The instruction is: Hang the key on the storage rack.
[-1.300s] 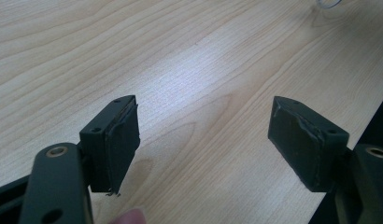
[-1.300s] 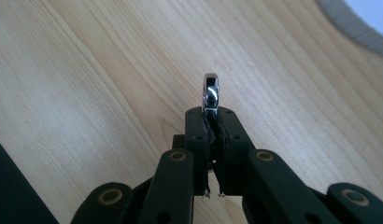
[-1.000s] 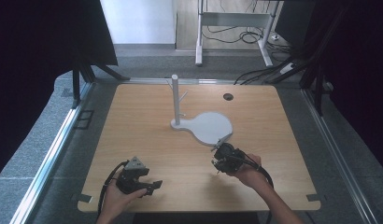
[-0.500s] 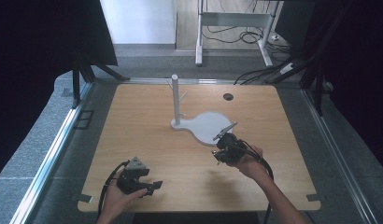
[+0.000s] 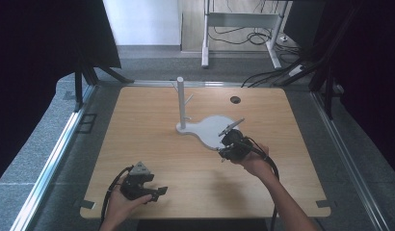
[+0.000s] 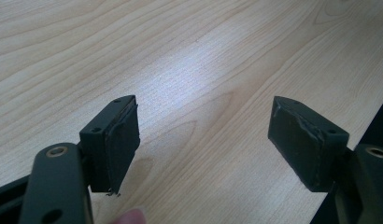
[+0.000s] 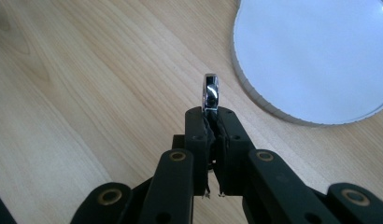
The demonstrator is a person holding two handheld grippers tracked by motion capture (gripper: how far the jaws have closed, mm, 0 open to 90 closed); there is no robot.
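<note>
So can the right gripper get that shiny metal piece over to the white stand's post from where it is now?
Probably yes. The right gripper is shut on the metal piece and sits over the edge of the white stand; nothing stands between it and the post. The left gripper rests far off.

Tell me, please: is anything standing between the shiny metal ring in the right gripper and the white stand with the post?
Nothing visible does. The right gripper is shut on the metal ring, and bare wooden table lies between it and the white stand and its post.
</note>
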